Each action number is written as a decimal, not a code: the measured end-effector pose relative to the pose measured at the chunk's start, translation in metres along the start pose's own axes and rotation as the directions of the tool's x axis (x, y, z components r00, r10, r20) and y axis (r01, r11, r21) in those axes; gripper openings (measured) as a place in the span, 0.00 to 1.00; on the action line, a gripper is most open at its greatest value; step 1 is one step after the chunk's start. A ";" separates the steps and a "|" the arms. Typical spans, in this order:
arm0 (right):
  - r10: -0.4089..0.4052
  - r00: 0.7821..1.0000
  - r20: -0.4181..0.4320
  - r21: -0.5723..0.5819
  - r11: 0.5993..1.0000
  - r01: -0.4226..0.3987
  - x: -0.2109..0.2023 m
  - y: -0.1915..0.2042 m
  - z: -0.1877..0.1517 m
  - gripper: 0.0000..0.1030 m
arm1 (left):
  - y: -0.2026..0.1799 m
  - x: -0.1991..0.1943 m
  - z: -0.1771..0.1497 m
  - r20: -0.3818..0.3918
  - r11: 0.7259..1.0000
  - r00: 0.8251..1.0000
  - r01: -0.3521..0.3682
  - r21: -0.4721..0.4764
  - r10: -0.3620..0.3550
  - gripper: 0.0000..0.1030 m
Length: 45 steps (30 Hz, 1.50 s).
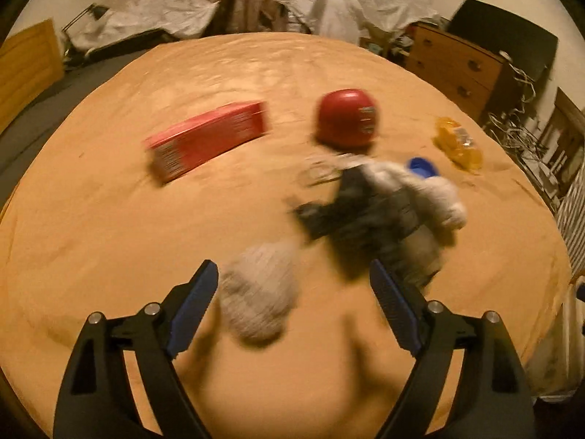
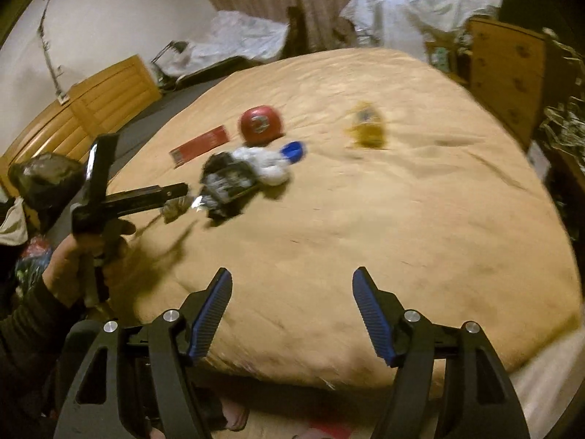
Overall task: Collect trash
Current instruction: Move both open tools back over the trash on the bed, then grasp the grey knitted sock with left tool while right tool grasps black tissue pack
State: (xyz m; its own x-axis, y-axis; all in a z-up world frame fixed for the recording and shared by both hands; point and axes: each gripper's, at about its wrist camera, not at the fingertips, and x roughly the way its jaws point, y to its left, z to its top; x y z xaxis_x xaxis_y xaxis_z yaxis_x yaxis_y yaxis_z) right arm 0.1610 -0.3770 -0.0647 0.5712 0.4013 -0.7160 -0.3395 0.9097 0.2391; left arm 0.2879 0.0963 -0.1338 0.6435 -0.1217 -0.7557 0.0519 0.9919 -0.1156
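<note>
Trash lies on a bed with an orange sheet (image 1: 109, 237): a red box (image 1: 204, 139), a red round tub (image 1: 347, 117), a yellow wrapper (image 1: 457, 142), a blue cap (image 1: 422, 166), a dark crumpled wrapper (image 1: 362, 216) and white tissue (image 1: 438, 194). My left gripper (image 1: 294, 274) is open. A blurred grey-white paper ball (image 1: 256, 300) sits between its fingers, nearer the left one, and neither pad presses on it. In the right wrist view the left gripper (image 2: 172, 192) hovers just left of the dark wrapper (image 2: 226, 183). My right gripper (image 2: 292, 278) is open and empty above the bed's near edge.
A wooden chest of drawers (image 1: 457, 66) stands beyond the bed's far right corner. Plastic-covered heaps (image 1: 153, 11) and a curtain line the back wall. A slatted wooden panel (image 2: 109, 87) leans at the left. A hand (image 2: 69, 259) holds the left gripper.
</note>
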 end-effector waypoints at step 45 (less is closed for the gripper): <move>-0.092 0.974 -0.207 -0.210 0.977 0.048 0.132 0.061 0.036 0.53 | 0.006 0.012 -0.035 -0.030 0.998 0.999 -0.041 0.048 0.042 0.46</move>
State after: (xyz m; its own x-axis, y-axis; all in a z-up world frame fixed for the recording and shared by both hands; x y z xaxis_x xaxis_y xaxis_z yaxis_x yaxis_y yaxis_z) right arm 0.2422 -0.2646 -0.1208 0.4333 0.2849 -0.8550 -0.4610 0.8853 0.0613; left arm 0.2688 0.0997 -0.1660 0.6219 -0.0807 -0.7789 0.0619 0.9966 -0.0538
